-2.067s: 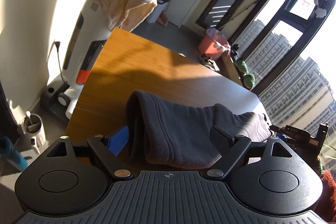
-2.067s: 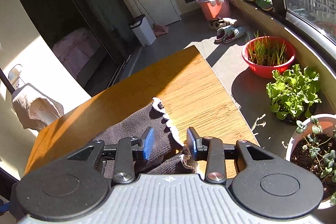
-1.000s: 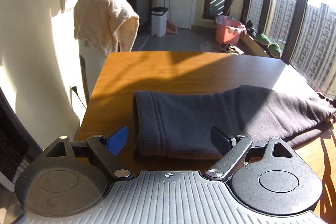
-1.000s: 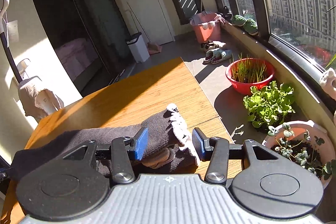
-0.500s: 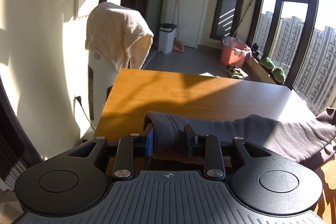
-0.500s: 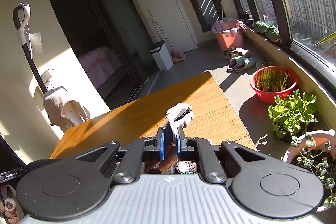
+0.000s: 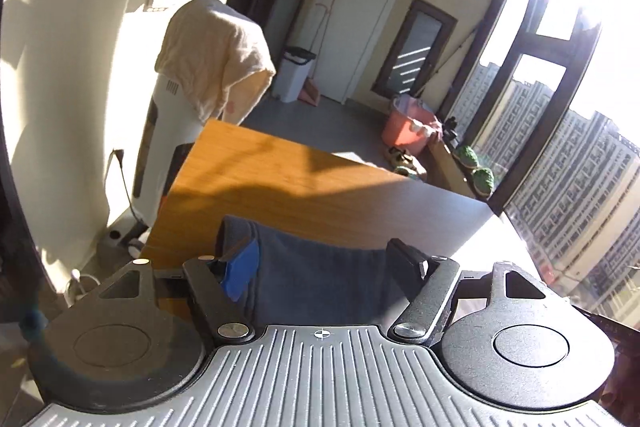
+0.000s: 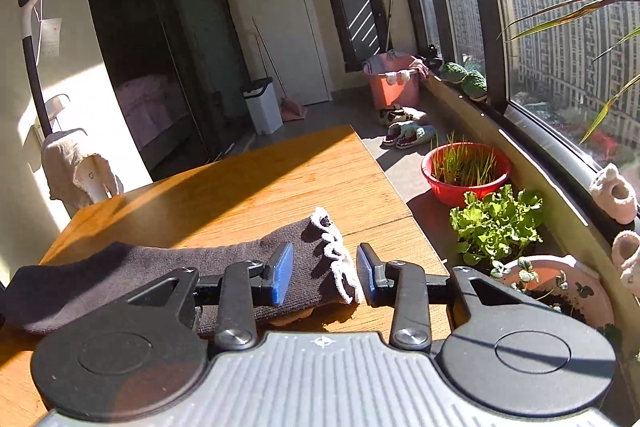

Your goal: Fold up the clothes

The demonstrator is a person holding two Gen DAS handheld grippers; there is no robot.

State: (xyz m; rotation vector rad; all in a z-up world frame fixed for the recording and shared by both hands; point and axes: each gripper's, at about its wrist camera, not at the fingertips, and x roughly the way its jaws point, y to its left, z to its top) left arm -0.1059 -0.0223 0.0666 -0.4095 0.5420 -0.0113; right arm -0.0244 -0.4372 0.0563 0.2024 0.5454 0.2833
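Now both jaws spread wide: left hand-held gripper (image 7: 322, 263) and right hand-held gripper (image 8: 323, 274) straddle the dark garment (image 8: 168, 267), gripping nothing. Garment lies folded along the table's (image 8: 248, 195) near edge. Red basin (image 8: 466, 183) off the right edge holds grass.

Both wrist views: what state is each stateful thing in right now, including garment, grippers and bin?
Dark garment: folded into a long band, lying flat on the wooden table.
Left gripper: jaws open, straddling the garment's end, not gripping.
Right gripper: jaws open around the white-trimmed end.
White bin: lid shut.
Cream cloth: draped over a white appliance.
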